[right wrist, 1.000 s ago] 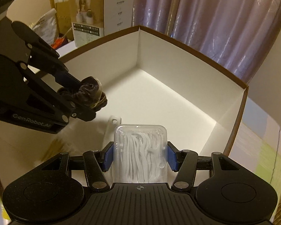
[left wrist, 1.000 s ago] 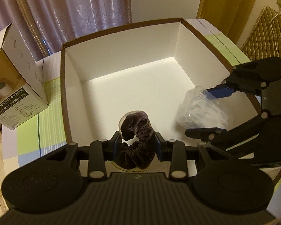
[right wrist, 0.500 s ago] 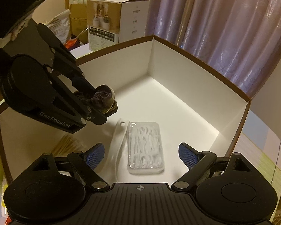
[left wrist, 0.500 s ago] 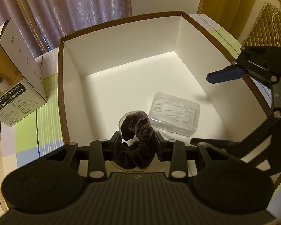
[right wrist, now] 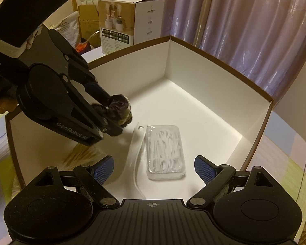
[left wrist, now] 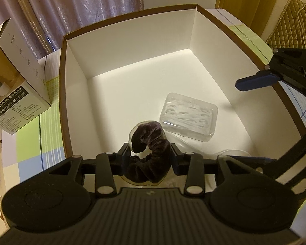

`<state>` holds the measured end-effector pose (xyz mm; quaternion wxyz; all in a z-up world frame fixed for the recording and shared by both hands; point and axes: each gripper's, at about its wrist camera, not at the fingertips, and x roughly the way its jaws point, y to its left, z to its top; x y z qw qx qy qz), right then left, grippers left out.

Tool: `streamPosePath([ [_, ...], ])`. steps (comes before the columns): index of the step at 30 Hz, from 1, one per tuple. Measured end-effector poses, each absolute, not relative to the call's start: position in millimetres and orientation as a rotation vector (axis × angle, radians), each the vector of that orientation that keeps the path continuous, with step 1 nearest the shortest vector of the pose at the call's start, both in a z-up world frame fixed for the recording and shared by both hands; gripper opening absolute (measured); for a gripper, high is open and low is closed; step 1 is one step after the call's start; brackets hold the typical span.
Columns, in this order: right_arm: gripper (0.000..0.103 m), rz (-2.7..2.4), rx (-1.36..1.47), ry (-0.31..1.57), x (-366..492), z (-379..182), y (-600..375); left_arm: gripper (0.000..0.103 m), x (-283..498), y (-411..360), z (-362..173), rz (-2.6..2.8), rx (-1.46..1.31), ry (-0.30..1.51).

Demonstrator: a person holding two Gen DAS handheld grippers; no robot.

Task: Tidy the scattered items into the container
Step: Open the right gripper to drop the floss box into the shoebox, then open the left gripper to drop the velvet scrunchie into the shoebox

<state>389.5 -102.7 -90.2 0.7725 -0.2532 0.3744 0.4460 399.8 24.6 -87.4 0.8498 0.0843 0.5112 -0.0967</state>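
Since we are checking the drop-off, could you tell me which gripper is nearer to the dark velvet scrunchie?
Left. The left gripper has the scrunchie between its opening jaws above the box; the right gripper stands open and apart, over the clear floss-pick case.

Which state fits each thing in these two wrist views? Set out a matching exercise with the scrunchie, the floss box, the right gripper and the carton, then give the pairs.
Things:
1. scrunchie
2. floss box
3. right gripper
4. carton

States:
A. stands outside the container, beside it
B. jaws wide apart, nothing between them
C. lies flat on the container floor
D. between the jaws of the left gripper, which are opening

Pairs: 1-D, 2-C, 3-B, 4-A
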Motion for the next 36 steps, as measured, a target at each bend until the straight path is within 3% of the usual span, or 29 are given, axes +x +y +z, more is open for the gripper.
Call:
streamPosePath([
  [7,0.091,0.966,-0.523,0.818,385,-90,-108,0.058,396,18,-86,-0.209,0.182,1.070],
  [8,0.091,0.967,-0.518,0.820,384,-89,-109,0.067,396,17,-85,-0.199,0.192,1.066],
  [10,0.091,0.969,-0.503,0.822,383,-88,-112,0.073,395,18,-83,-0.170,0.208,1.058],
  [21,0.091,0.954,-0.420,0.864,371,-80,-117,0.073,385,28,-70,-0.137,0.191,1.051],
  [26,0.092,0.937,-0.395,0.883,363,-74,-120,0.081,378,26,-64,-0.125,0.188,1.045],
  [28,0.095,0.930,-0.387,0.884,359,-70,-122,0.083,374,26,-60,-0.121,0.184,1.036],
  [29,0.103,0.920,-0.385,0.879,357,-69,-124,0.083,372,25,-58,-0.122,0.183,1.031],
  [36,0.103,0.893,-0.336,0.866,346,-57,-133,0.086,356,25,-44,-0.107,0.176,0.999],
])
